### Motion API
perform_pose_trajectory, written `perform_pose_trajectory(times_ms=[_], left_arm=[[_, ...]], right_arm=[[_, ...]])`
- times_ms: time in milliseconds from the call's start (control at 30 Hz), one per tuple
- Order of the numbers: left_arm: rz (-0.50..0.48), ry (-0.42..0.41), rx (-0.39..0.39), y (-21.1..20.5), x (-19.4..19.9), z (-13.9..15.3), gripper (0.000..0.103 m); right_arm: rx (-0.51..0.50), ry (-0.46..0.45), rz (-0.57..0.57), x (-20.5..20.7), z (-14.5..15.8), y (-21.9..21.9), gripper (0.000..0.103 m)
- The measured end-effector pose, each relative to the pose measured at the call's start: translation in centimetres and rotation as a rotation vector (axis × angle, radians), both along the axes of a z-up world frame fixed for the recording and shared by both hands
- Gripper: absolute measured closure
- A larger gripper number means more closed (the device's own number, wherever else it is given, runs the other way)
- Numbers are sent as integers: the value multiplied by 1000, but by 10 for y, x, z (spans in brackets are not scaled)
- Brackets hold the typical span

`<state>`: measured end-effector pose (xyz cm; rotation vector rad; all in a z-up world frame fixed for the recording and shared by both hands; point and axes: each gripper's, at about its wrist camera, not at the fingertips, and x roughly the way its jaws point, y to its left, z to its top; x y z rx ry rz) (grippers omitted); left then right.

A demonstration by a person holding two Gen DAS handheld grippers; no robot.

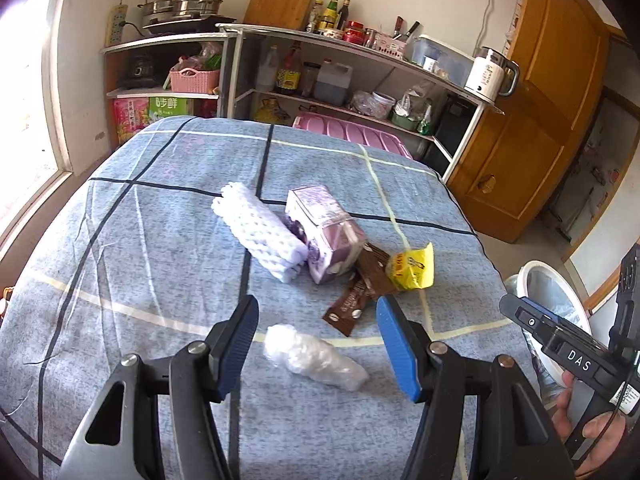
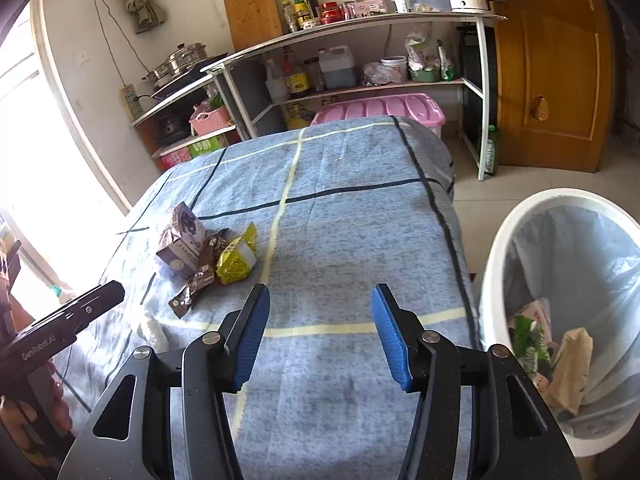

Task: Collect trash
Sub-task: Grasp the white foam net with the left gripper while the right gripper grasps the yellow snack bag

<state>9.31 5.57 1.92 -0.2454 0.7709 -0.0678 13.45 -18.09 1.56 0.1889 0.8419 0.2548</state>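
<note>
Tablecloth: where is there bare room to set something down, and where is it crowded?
Bare: the tablecloth between the yellow wrapper and the edge by the trash bin, plus the far end. Crowded: the purple carton, foam net, and brown sachets clustered mid-table.

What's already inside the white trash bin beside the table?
The trash bin has a clear bag liner. At the bottom lie a brown paper bag, a green wrapper and a pinkish package. Anything beneath them is hidden.
</note>
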Motion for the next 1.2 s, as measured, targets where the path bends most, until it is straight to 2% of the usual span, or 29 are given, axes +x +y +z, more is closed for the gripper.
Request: perform_pose_trajectory(times_ms=[167,367,467,600,733,867,1100,1200], left_arm=[[48,2,-11,28,3,-3,39],[84,17,-36,57,15,-8,38],[88,32,-45,65,23,-13,38],[85,41,-52,68,33,-16,38],[69,50,-80,68,45,-18,38],[75,66,-69,64,59,-21,38],[57,94,-91,56,77,-29,37],[49,114,-79,50,85,-33,37]], right_arm=[[25,10,59,19,-3,32,48],[-13,48,78,44,-15,62,48],[-35,69,57,54,-23,67,48],[1,92,77,61,-29,71,49],[14,106,82,66,-34,73,59],[1,94,79,66,-34,74,70],[-1,66,89,57,-31,71,78],[4,54,72,52,-28,65,78]])
